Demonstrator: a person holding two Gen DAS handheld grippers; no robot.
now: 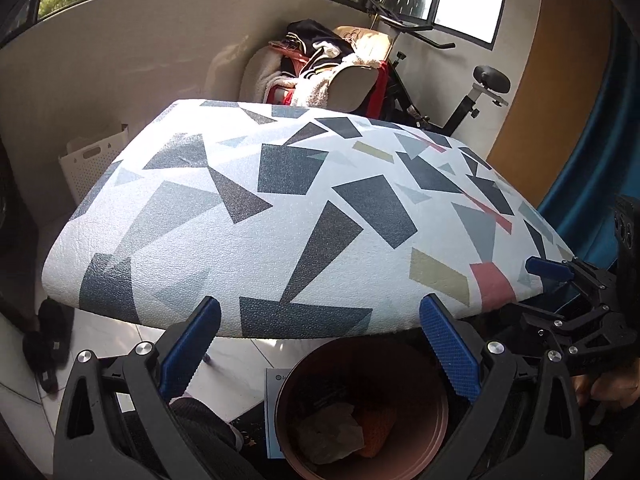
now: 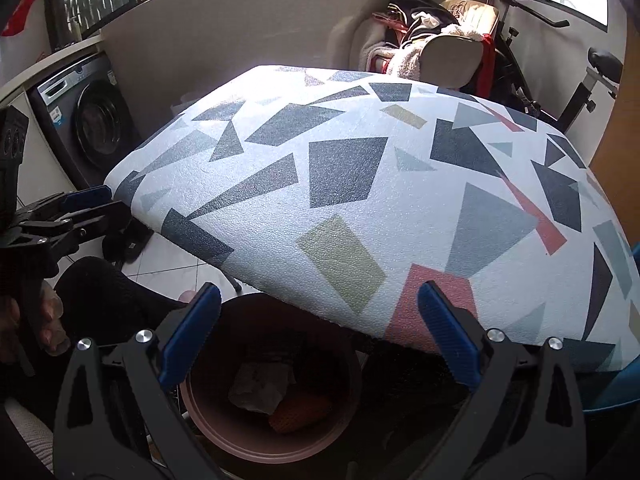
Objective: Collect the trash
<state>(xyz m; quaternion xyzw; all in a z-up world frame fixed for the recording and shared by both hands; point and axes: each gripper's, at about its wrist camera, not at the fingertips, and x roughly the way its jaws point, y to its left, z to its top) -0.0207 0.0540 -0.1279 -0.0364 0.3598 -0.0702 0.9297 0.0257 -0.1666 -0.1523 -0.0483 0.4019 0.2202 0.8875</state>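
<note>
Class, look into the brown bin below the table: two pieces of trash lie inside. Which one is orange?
The netted orange piece lying toward the right of the bin. The other, a crumpled pale grey wrapper, sits beside it to the left and has no colour.

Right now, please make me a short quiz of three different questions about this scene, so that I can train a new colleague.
1. True or false: the left gripper holds a piece of trash between its fingers.
2. What lies inside the brown bin?
A. only a bottle
B. crumpled pale paper and an orange piece
C. nothing
3. Fill in: on the patterned table top, no ____ is seen.

Key:
1. False; both grippers, also the right gripper, are open and hold nothing.
2. B
3. trash
</note>
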